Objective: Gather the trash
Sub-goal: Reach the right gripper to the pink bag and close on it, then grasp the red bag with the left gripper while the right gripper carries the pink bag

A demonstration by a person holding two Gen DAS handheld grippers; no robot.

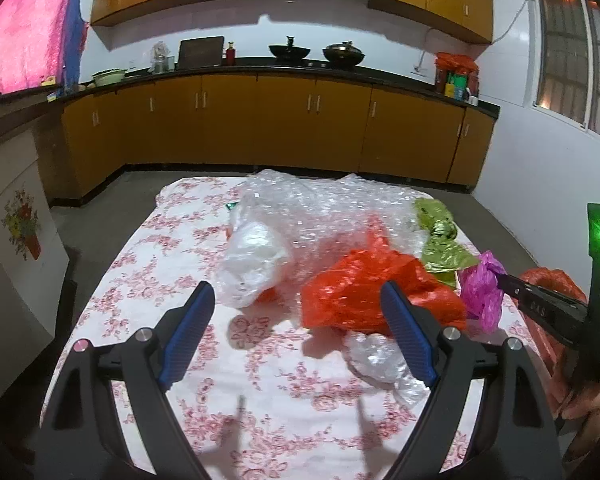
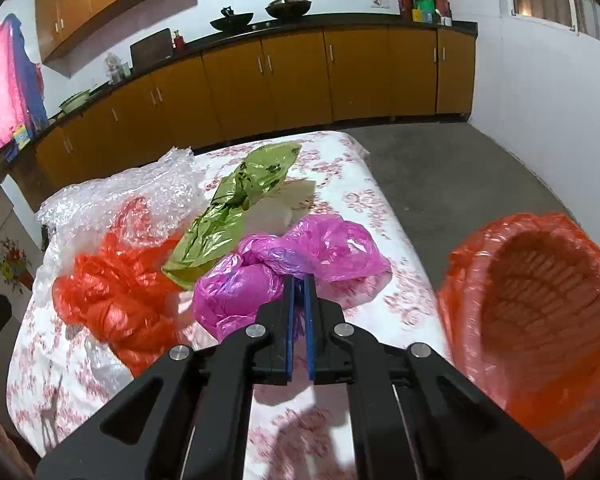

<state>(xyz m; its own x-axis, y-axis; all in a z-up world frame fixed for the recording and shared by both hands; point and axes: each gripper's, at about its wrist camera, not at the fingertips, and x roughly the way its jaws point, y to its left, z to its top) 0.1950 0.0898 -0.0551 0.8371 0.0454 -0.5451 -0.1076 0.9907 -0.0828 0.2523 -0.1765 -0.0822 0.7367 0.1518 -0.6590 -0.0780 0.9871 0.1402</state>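
my right gripper (image 2: pixel 299 280) is clamped narrow on the pink bag (image 2: pixel 296 256), holding it over the floral tablecloth (image 2: pixel 364 196) just left of the orange-lined basket (image 2: pixel 540 320). my left gripper (image 1: pixel 296 312) hangs wide apart, gripping nothing, above the cloth near the red bag (image 1: pixel 352 292) and bubble wrap (image 1: pixel 324 208).

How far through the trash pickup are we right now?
Early. The bin with the orange liner looks empty, so nothing seems collected. In hand: the right hand-held gripper is shut on the pink bag. The left hand-held gripper is open and empty. Left on the table: red bag, green bag, bubble wrap, clear bag.
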